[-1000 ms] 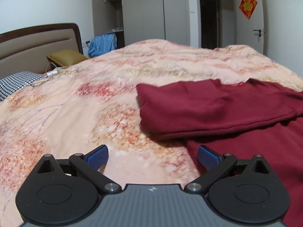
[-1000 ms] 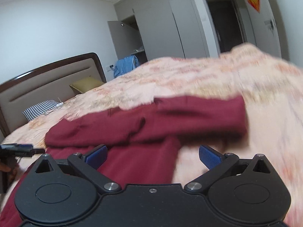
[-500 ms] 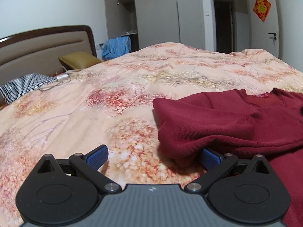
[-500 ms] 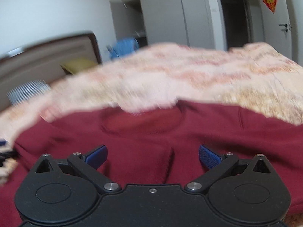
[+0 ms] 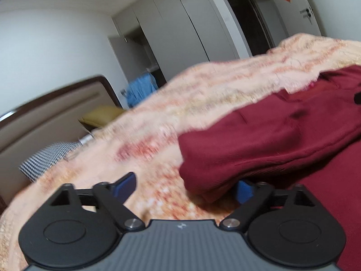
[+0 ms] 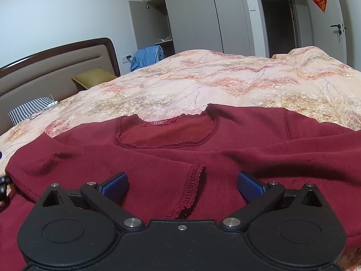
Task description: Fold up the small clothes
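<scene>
While the dark red top (image 6: 225,155) lies spread on the flowered quilt (image 6: 203,83), the left gripper (image 5: 185,186) is closing with the folded shoulder edge between its jaws, and the right gripper (image 6: 182,184) stands released above a sleeve cuff (image 6: 191,187).

A bed (image 6: 225,76) under a floral quilt carries a dark red top (image 6: 248,149) (sleeves folded in), two pillows (image 6: 29,110) at the headboard.

A dark red knit long-sleeved top (image 6: 225,153) lies flat, neckline facing up, on the floral peach bedspread (image 6: 203,79), both sleeves folded across its front.
</scene>
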